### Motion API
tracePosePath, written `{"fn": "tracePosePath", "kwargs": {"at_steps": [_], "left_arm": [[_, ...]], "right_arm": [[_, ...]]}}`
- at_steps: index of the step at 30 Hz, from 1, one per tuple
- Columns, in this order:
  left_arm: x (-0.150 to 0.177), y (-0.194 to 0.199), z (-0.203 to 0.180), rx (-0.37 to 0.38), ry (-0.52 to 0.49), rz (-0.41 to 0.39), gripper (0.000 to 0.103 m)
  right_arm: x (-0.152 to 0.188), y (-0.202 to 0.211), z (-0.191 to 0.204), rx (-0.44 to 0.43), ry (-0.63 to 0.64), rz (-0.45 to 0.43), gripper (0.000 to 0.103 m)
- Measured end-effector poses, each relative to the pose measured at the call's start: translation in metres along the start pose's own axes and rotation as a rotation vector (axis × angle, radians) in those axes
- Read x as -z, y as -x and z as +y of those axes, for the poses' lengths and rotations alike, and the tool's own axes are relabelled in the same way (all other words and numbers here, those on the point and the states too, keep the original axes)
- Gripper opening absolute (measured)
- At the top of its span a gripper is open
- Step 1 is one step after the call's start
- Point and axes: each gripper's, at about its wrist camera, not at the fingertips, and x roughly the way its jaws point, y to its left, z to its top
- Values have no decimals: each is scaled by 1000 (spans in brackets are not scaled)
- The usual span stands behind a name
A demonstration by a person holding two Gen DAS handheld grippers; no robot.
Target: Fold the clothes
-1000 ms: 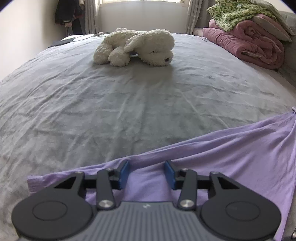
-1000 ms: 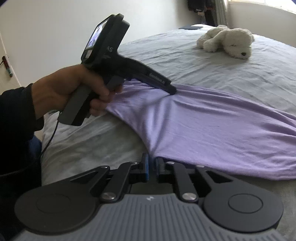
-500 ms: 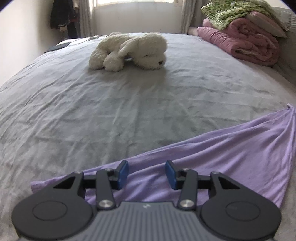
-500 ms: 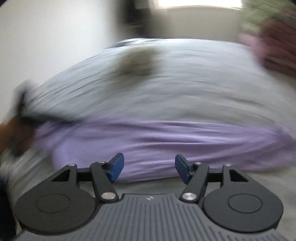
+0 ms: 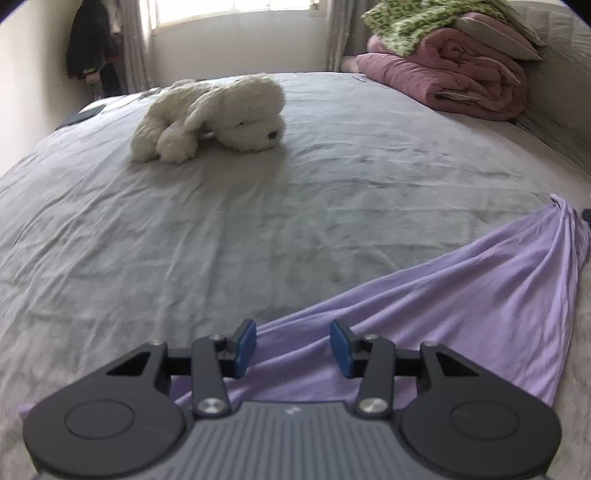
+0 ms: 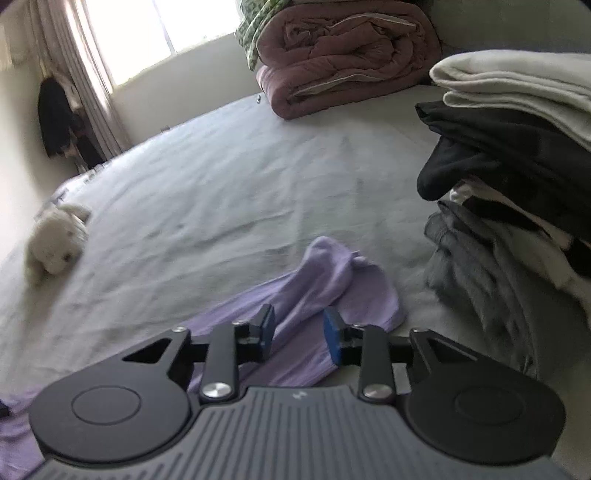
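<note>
Left hand-held gripper (image 5: 293,345): released, blue pads spread over the near edge of the thin lilac jersey garment (image 5: 461,306), apparently placed to pinch that hem.
Garment: spread loosely on the grey bed (image 5: 221,229), far end bunched.
Right hand-held gripper (image 6: 299,336): released, straddling the bunched end.
Room: white plush dog (image 5: 214,118), rolled pink quilt (image 6: 343,55), stacked folded clothes (image 6: 517,155), bright window.

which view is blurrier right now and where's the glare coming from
Right wrist view: softer, with motion smear on the purple garment and the clothes pile; the window is blown out white. Left wrist view: sharper, the plush dog fairly crisp; its window glares at the top, and the fisheye curves the bed edges.
</note>
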Motion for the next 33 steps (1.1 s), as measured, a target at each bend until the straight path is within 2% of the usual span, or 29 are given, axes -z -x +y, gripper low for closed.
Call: {"fn": "tracePosePath", "kwargs": {"at_steps": [4,7,14,17,22,25,28,31,33], "left_arm": [[1,-4,-4,7,-13,8,45],[2,-5,-5,7,-15,10,45],[2,-6,-5,5,-13,13,45],[3,-6,-6,5,-13,15,45],[2,-6,-4,5,-4,13,45],[2,-6,-4,1,-1,9,45],[2,-6,-4,-2,-3,9,45],[3,-7,-5,-6,-8,11,45],[3,-7,-5,-7,-10,12,45]], "right_arm": [[-4,-18,-12,25,6,3,29],[-4,-26,-17,12,-7,6,29],[-10,-28,1,12,91,-14,29],[-12,-28,10,-17,122,-27,29],[-13,-25,0,-5,69,-33,29],[-14,-21,-24,0,-58,-37,29],[-11,-27,-28,22,-62,-22,29],[-7,-33,-19,-2,-25,-13,24],[-6,-34,-10,7,25,-16,14]]}}
